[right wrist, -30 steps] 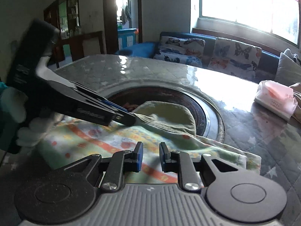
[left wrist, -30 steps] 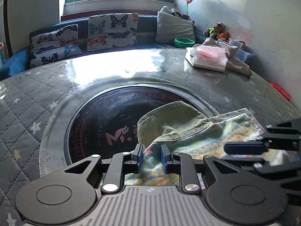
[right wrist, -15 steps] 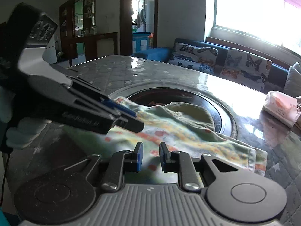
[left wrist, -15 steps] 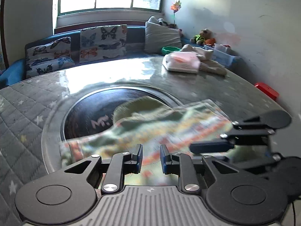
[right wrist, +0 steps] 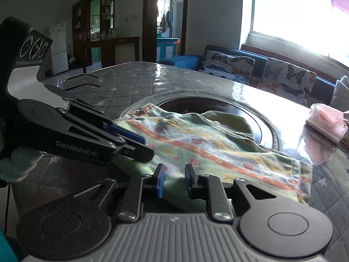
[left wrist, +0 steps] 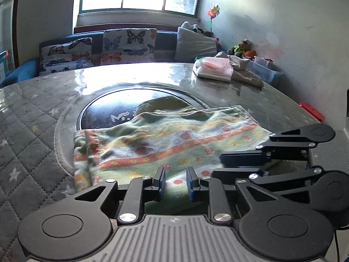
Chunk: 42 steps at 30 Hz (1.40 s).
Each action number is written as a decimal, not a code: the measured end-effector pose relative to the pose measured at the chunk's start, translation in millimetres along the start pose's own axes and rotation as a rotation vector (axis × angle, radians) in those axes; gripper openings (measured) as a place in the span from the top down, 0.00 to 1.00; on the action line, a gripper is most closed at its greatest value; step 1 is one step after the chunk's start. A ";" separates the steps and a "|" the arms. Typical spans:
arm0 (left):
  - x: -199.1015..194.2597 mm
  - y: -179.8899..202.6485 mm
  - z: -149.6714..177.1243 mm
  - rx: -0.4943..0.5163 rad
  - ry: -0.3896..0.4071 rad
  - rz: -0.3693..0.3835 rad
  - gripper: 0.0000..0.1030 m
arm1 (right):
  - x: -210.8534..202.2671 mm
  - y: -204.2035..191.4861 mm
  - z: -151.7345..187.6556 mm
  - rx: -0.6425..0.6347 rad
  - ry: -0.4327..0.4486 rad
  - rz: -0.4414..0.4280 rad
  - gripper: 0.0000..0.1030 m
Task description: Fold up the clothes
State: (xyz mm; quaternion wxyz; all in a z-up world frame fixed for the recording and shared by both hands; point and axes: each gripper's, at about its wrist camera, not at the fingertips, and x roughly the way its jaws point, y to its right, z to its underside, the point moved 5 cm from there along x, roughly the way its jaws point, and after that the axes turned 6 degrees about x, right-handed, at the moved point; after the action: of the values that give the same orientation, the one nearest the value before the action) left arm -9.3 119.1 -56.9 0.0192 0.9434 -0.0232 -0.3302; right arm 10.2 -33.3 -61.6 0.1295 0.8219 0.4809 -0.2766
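While you've got both claws on the near hem, the garment [left wrist: 174, 139] lies spread across the table [left wrist: 39, 113], partly over the dark disc [left wrist: 104, 111].
Left gripper [left wrist: 174, 182] and right gripper [right wrist: 173, 180] each pinch cloth, jaws narrow, probably to keep that edge taut for folding.

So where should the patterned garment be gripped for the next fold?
Probably the near hem of the patterned garment, one gripper toward each near corner, approaching from the near table edge. It lies flat with that edge facing both the left gripper and the right gripper.
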 end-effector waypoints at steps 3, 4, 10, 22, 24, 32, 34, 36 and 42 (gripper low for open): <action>-3.1 -2.5 1.6 -0.013 0.006 -0.005 0.77 | -4.8 8.7 2.4 0.030 0.002 0.018 0.82; -4.2 -3.7 2.4 -0.017 0.008 -0.006 0.77 | -6.2 12.2 4.1 0.045 0.001 0.025 0.82; -9.5 -10.7 5.6 -0.043 0.009 -0.017 0.77 | -15.7 33.3 15.8 0.121 0.000 0.085 0.78; -18.3 -32.3 16.5 -0.125 0.003 -0.049 0.76 | -40.6 78.3 32.6 0.263 0.000 0.180 0.73; -19.1 -35.0 17.6 -0.136 0.003 -0.048 0.76 | -43.4 80.5 34.0 0.260 -0.003 0.189 0.73; -23.0 -37.3 12.9 -0.147 -0.002 -0.038 0.74 | -54.9 90.8 21.6 0.261 0.005 0.221 0.71; -23.1 -36.4 6.7 -0.138 0.004 -0.037 0.72 | -49.8 92.3 13.5 0.253 0.013 0.210 0.71; -21.5 -35.6 0.5 -0.129 0.012 -0.041 0.71 | -40.6 91.3 5.0 0.243 0.017 0.189 0.71; -2.4 -35.7 -12.6 -0.114 0.005 -0.041 0.70 | -0.7 82.1 -3.0 0.246 -0.014 0.106 0.71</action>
State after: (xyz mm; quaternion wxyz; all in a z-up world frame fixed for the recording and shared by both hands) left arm -2.2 155.1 -47.4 0.0663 0.9418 0.0150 -0.3291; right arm 81.7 -73.7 -63.1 0.0456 0.8540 0.3981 -0.3319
